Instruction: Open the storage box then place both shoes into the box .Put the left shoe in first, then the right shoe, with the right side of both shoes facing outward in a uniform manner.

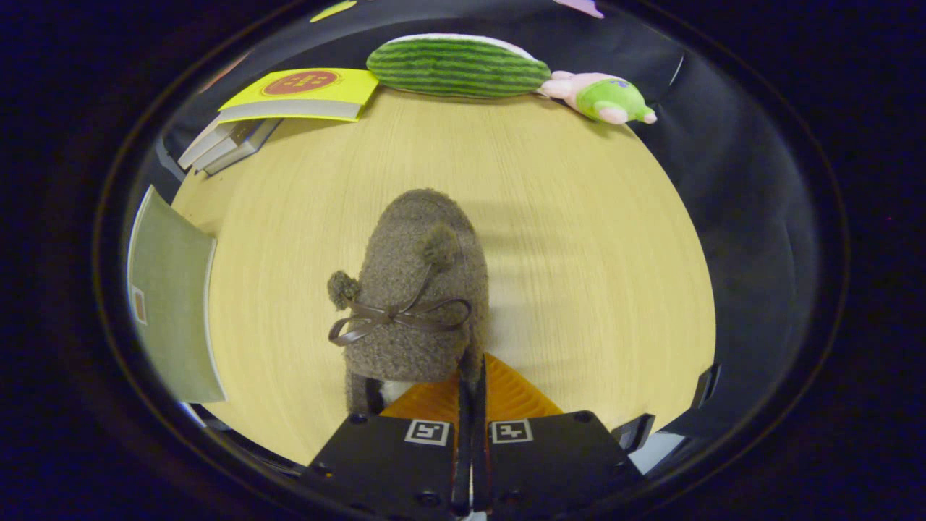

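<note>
Holding a fuzzy brown shoe (419, 289) by its back edge. Gripper (470, 380) squeezed tight, both fingers pinching the shoe's heel rim, almost no gap between them. Shoe sticking out straight ahead of the fingers, toe pointing away, little bow (394, 317) and pom-poms on top. Probably lifted above the wooden table (579, 217), held by the rim so the toe can go in first. Green box (170, 289) just off to the left, near the shoe. Cannot tell if open. Far back: yellow book (311, 90), striped watermelon pillow (457, 66), pink and green plush toy (604, 98).
</note>
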Tool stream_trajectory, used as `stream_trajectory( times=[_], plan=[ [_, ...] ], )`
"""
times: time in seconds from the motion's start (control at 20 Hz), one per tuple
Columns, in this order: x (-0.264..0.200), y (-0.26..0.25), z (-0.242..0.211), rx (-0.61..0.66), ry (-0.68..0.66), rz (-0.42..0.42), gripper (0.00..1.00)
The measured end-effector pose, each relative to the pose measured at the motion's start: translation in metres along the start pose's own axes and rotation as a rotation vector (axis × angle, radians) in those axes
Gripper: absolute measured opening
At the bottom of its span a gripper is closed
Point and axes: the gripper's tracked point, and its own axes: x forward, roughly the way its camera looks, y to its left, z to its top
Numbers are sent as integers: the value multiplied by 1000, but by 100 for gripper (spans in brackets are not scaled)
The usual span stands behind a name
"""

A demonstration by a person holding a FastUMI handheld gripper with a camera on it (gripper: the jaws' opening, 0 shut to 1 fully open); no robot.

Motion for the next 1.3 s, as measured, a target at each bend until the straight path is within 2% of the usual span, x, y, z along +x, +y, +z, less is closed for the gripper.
stream_trajectory(
  times=[0.35,0.7,1.0,1.3],
  plan=[
    [-32,0,-1,134,16,74,7],
    [-104,21,8,121,-36,105,7],
    [-162,73,13,105,-111,156,6],
    [-207,156,8,51,-119,247,6]
  ],
)
